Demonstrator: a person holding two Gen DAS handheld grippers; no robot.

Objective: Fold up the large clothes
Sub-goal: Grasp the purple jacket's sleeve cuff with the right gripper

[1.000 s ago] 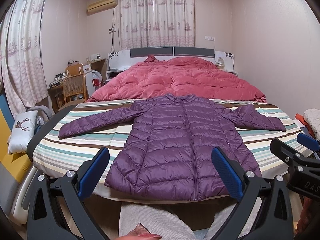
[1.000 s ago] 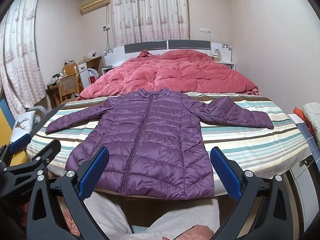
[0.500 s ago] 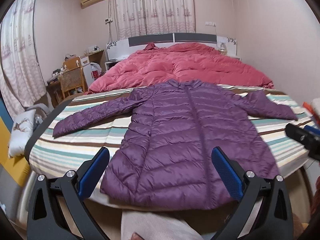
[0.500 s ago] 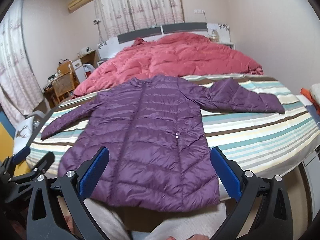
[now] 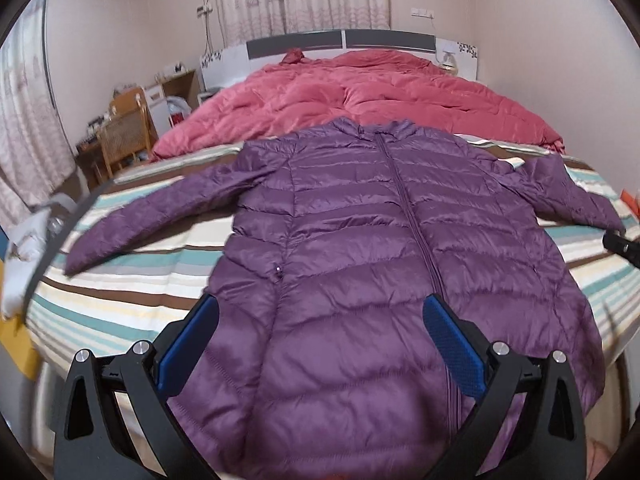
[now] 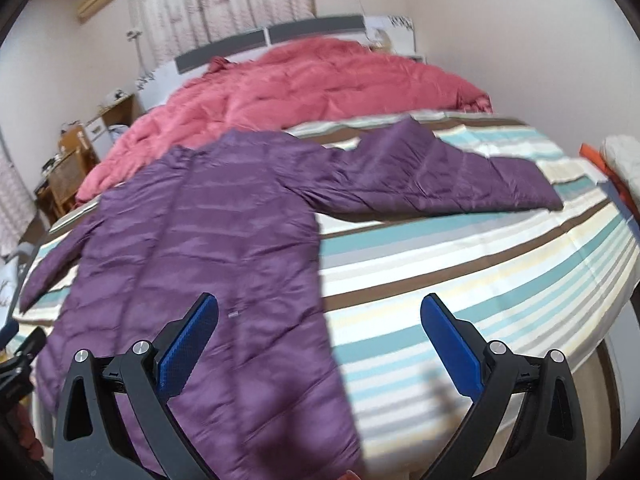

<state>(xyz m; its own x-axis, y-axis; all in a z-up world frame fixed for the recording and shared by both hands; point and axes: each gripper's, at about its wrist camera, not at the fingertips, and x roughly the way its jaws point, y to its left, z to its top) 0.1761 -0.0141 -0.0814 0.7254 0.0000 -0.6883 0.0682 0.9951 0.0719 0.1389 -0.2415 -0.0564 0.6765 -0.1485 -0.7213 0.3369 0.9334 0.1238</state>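
Observation:
A purple quilted jacket point(image 5: 360, 248) lies flat, front up and zipped, on the striped bed, with both sleeves spread out. It also shows in the right wrist view point(image 6: 200, 248), its right sleeve point(image 6: 440, 184) stretched toward the bed's right side. My left gripper point(image 5: 320, 320) is open and empty, above the jacket's lower hem. My right gripper point(image 6: 320, 320) is open and empty, above the hem's right edge and the striped sheet.
A red duvet point(image 5: 360, 92) is heaped at the bed's far half. The striped sheet point(image 6: 480, 272) covers the near half. A wooden chair point(image 5: 124, 136) and desk stand at the left. Folded fabric point(image 6: 624, 160) lies past the bed's right edge.
Both grippers have moved forward and down toward the jacket, so it fills more of each view. The right gripper has swung to the right. Both stay open.

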